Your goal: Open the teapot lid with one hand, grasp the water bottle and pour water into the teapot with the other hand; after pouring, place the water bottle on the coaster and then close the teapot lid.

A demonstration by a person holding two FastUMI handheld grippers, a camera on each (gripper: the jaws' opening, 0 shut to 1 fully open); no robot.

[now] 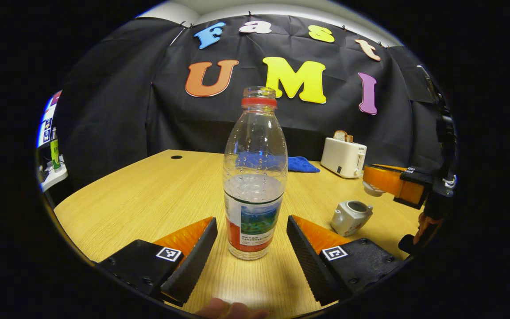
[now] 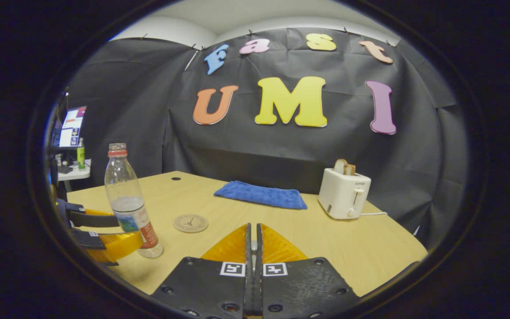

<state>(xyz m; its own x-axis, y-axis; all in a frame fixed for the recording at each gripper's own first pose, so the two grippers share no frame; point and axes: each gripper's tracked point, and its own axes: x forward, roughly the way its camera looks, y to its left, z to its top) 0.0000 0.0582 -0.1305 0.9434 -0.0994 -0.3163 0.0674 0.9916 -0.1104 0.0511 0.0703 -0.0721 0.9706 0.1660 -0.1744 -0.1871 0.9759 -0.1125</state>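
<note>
A clear water bottle (image 1: 255,177) with a red neck ring and no cap stands upright on the table, about a third full. My left gripper (image 1: 251,221) is open, one finger on each side of the bottle's base, not pressing it. The white teapot (image 1: 350,217) sits to the right with its top uncovered. Above it my right gripper (image 1: 376,184) holds a small white lid (image 1: 372,189). In the right gripper view my right gripper (image 2: 253,227) is shut on a small white piece of the lid (image 2: 253,245). The bottle (image 2: 124,186) and left gripper (image 2: 126,232) appear at the left, near a round coaster (image 2: 190,223).
A blue cloth (image 2: 260,195) lies at the back of the wooden table (image 2: 370,252). A white toaster (image 2: 343,192) with bread in it stands at the back right. A side shelf with a green bottle (image 2: 80,158) is off the table's left edge.
</note>
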